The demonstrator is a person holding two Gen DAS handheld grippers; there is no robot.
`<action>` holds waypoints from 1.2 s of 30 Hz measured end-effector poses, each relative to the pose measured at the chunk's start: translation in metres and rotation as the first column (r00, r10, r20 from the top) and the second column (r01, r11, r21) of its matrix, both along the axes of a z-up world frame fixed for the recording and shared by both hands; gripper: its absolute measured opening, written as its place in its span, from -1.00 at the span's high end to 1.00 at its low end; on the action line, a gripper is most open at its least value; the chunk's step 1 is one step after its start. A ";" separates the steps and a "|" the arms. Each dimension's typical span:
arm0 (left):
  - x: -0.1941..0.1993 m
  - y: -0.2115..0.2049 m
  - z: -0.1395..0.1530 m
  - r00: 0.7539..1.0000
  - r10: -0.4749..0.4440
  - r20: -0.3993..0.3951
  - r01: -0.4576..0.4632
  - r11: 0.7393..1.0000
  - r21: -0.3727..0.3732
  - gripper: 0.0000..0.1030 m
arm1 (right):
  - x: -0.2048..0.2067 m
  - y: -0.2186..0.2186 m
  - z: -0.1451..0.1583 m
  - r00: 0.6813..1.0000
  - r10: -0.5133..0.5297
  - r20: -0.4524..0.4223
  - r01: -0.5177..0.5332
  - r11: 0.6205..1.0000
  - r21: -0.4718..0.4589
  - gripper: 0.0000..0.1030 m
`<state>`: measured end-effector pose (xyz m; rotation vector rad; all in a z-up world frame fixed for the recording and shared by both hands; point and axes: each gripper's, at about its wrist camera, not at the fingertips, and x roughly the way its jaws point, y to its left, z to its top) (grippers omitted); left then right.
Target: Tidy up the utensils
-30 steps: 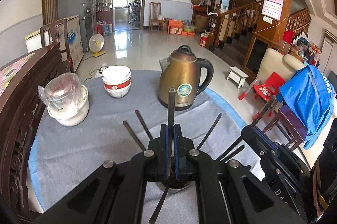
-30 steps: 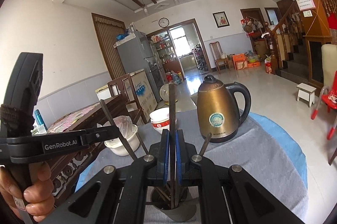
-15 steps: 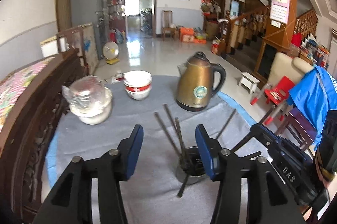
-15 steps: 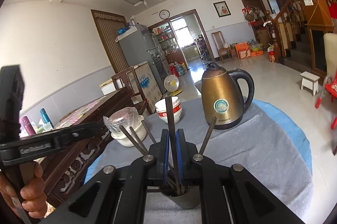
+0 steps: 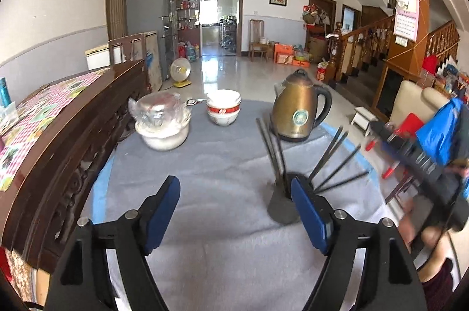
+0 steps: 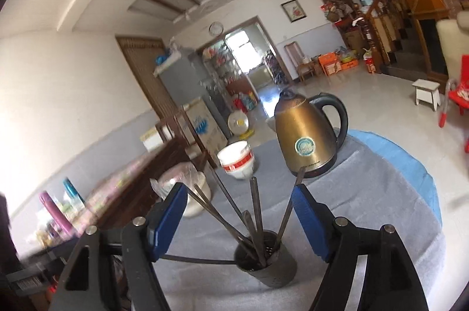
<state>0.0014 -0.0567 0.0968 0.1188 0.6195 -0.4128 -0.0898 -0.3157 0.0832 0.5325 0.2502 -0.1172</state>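
Blue-padded, my right gripper [image 6: 239,218] is opening, its jaws flanking but not touching the dark utensils [image 6: 255,205] that fan upward from the grey holder [image 6: 265,261] just ahead and below. My left gripper [image 5: 234,211], also opening on nothing, has the holder beyond its right finger; the kettle [image 6: 307,135] stands farther off.
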 end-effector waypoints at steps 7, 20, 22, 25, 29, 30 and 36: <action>-0.033 0.005 -0.025 0.995 0.100 0.015 -0.101 0.987 0.128 -0.58 | -0.056 0.018 0.006 0.999 -0.045 0.012 0.045 0.996 -0.072 -0.48; -0.107 0.020 -0.009 0.964 0.161 0.212 -0.207 0.954 0.216 -0.76 | -0.138 0.062 0.010 0.999 0.001 -0.048 -0.008 0.988 -0.152 -0.48; -0.112 0.024 -0.003 0.962 0.162 0.221 -0.208 0.956 0.207 -0.76 | -0.147 0.070 0.010 0.998 -0.004 -0.058 -0.006 0.984 -0.176 -0.48; -0.118 0.028 0.001 0.957 0.170 0.233 -0.218 0.956 0.198 -0.77 | -0.158 0.081 0.011 0.998 0.001 -0.066 -0.014 0.980 -0.197 -0.48; -0.121 0.035 0.003 0.957 0.173 0.233 -0.219 0.957 0.188 -0.77 | -0.169 0.094 0.008 0.998 -0.017 -0.067 0.000 0.973 -0.232 -0.48; -0.122 0.036 0.003 0.956 0.174 0.234 -0.221 0.957 0.190 -0.77 | -0.170 0.097 0.008 0.997 -0.022 -0.067 0.005 0.970 -0.243 -0.48; -0.123 0.044 0.003 0.957 0.176 0.232 -0.223 0.955 0.194 -0.77 | -0.166 0.103 0.007 0.997 -0.021 -0.079 0.001 0.971 -0.238 -0.48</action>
